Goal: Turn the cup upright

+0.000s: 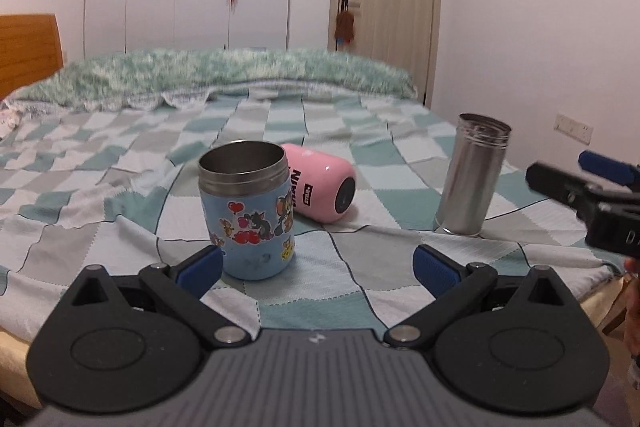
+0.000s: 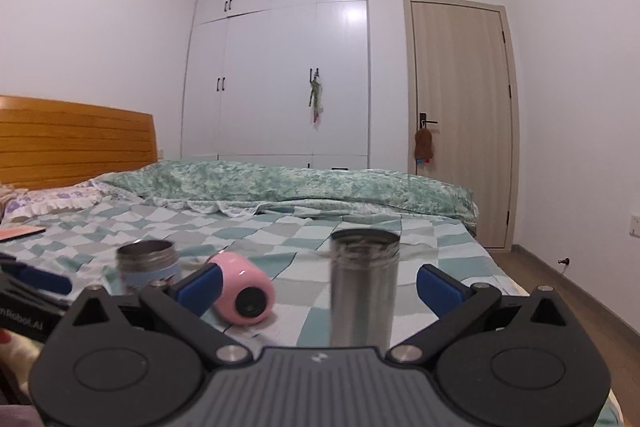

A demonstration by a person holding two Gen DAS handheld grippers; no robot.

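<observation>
Bedroom scene. Work surface = bed (image 1: 120, 167) w/ a checked sheet in teal, grey & white squares, a bit wrinkled. Along the far side lies a rolled green-patterned quilt (image 2: 288, 183); a ruffled floral pillow (image 2: 52, 201) sits at the head end by the orange wooden headboard (image 2: 72, 139). Flat reddish item (image 2: 20, 231) on the sheet near the pillow, can't tell what it is.

Behind the bed: white wardrobe (image 2: 280, 67) w/ dark handles, a small green ornament (image 2: 317, 97) hanging from one handle. To its right a light wood door (image 2: 460, 115) w/ a brown plush thing (image 2: 423, 143) hung on the lever. White walls, wood floor (image 2: 560, 279) at right, wall socket (image 1: 573, 127) low on the right wall.

Three cups on the sheet. Pink cup (image 1: 320, 183) lies on its side, dark base facing the cameras, just behind & right of the blue cartoon cup (image 1: 250, 211), which stands upright, mouth open. Steel cup (image 1: 472, 173) stands upright too, well apart to the right.

Left gripper (image 1: 318, 265): fingers spread wide, holding nothing; blue cartoon cup stands just past the left pad. Right gripper (image 2: 318, 283): also spread wide, empty; steel cup stands between its blue pads (image 2: 438, 285) in that view, contact not seen.
</observation>
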